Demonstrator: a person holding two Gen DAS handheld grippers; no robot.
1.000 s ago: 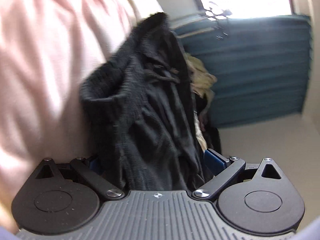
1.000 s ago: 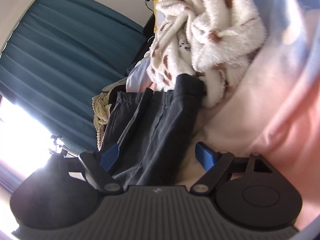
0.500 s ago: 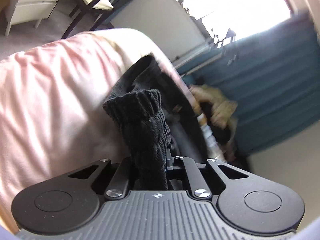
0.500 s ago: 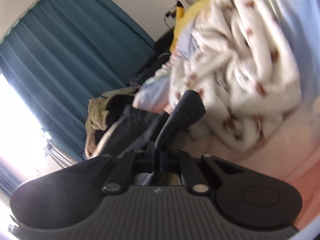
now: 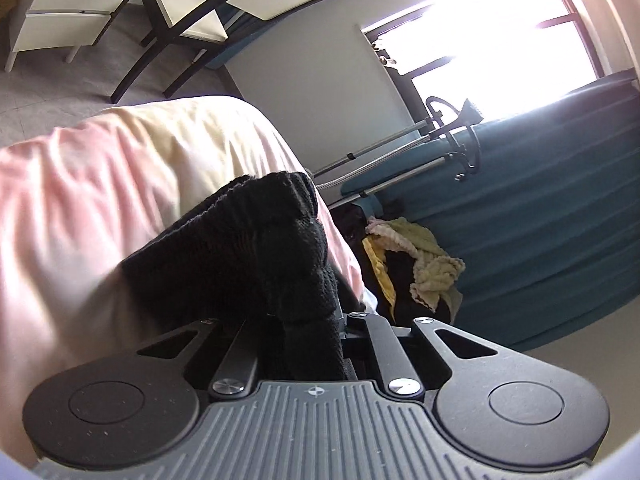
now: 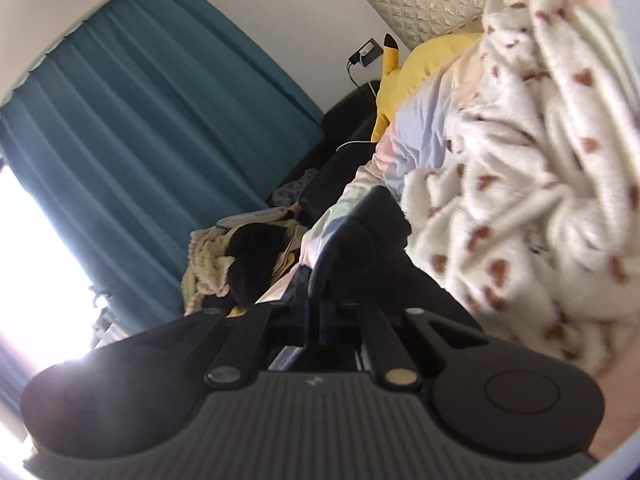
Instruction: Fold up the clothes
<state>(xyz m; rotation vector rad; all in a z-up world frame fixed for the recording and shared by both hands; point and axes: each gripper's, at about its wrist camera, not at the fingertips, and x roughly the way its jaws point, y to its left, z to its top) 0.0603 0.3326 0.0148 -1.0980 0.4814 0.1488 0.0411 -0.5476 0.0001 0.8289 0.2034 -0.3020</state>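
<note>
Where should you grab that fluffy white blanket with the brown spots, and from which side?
Best guess: pinch one of the raised rolled folds of the spotted blanket, coming from its lower-left edge. The folds stand up in ridges a gripper could close around. Both the right gripper and left gripper are busy, shut on the dark garment.

A: What did the right gripper (image 6: 316,316) hold?

B: Its jaws were closed on a fold of dark garment (image 6: 372,240), which rose from between them.

A: And around the garment?

B: A white fleece blanket with brown spots (image 6: 520,168) lay just right of it, touching. Above it sat a yellow plush toy (image 6: 404,76). Left of it was a heap of cream and black clothes (image 6: 224,264), with a teal curtain (image 6: 152,132) behind.
</note>
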